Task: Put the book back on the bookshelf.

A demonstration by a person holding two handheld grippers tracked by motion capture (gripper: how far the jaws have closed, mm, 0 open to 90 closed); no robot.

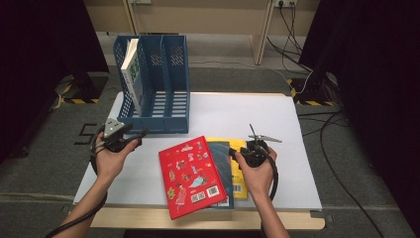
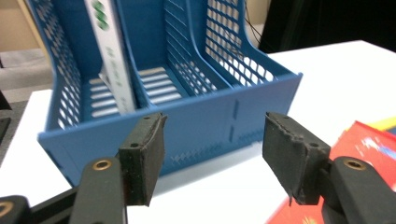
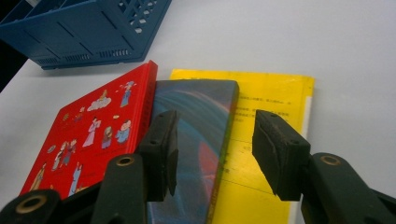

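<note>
A blue three-slot file rack [image 1: 153,87] stands at the table's back left, with a white book [image 1: 131,69] leaning in its left slot. A red book [image 1: 190,176] lies on top of a dark blue book [image 1: 223,158] and a yellow book [image 1: 240,186] near the front edge. My left gripper [image 1: 138,135] hovers open in front of the rack [image 2: 196,126], nothing between its pads [image 2: 142,158]. My right gripper [image 1: 236,154] hangs open just above the dark blue book [image 3: 196,121] and the yellow book [image 3: 266,93], beside the red book [image 3: 93,126].
The white table top [image 1: 237,114] has bare room at the back right and along the left front. Cables [image 1: 297,29] run over the floor behind and to the right. Dark curtains close in both sides.
</note>
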